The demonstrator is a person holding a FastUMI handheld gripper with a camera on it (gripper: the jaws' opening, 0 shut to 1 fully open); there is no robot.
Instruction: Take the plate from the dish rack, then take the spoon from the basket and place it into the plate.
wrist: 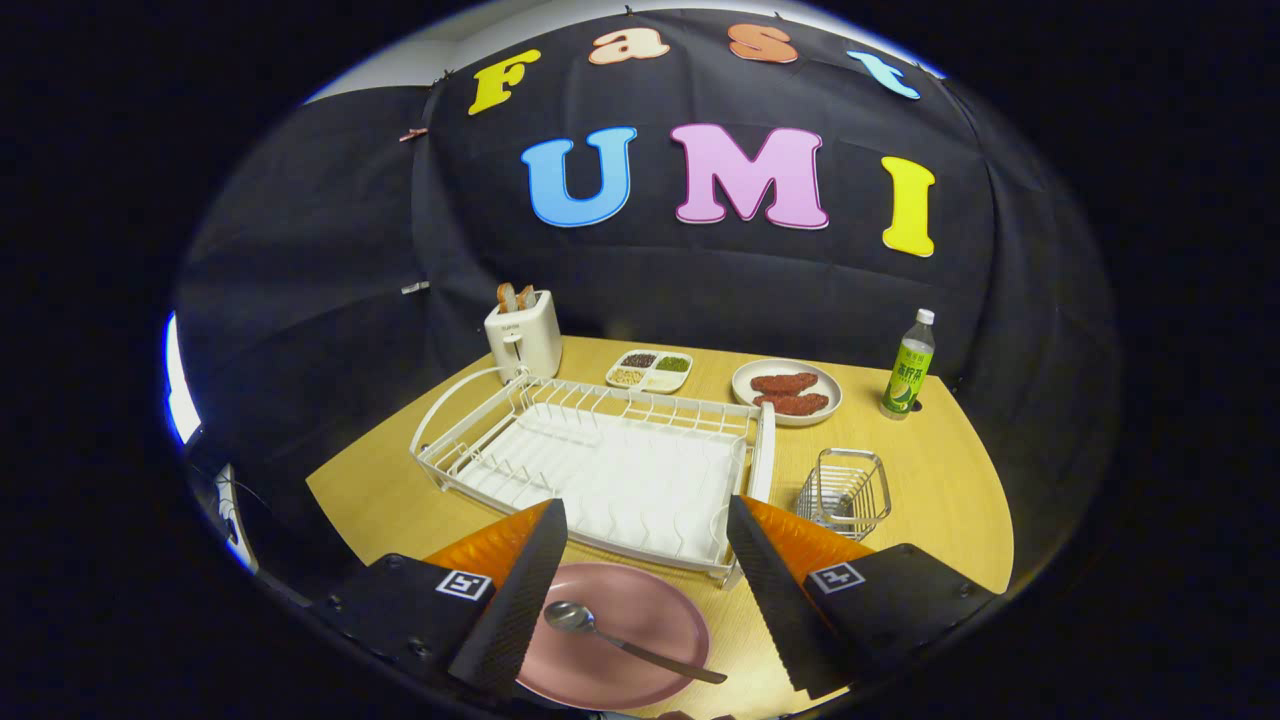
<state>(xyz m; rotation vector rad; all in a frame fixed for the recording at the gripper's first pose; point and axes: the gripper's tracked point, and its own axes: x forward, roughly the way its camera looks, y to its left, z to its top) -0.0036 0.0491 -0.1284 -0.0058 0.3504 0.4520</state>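
- Two fingers of the gripper [640, 590] stand wide apart with nothing between their pads; it is released, hanging above the near part of the table [930, 480].
- One pink plate [640, 640] lies flat on the table between and below the fingers, just in front of the dish rack. It looks like a light, stiff, smooth-glazed or plastic dish; by my reckoning it would slip if pinched on its face, so the raised rim is the place to take it.
- One metal spoon [625, 640] rests in the plate, bowl toward the left finger, handle running out to the plate's right rim. It is thin, hard and slick, and low against the dish; the handle's middle seems the best hold. With the spoon in the plate, the task looks finished.
- The white wire dish rack [600, 470] beyond the plate holds no dishes on its ribbed tray.
- The small wire basket [845, 490] just right of the rack appears empty.
- Farther back, a divided dish [650, 370] carries dark, green and pale grains in separate compartments, and a round plate [786, 391] bears two reddish-brown pieces of food.
- A toaster [523, 335] with slices in its slots and a green-labelled bottle [908, 365] stand by the far edge.
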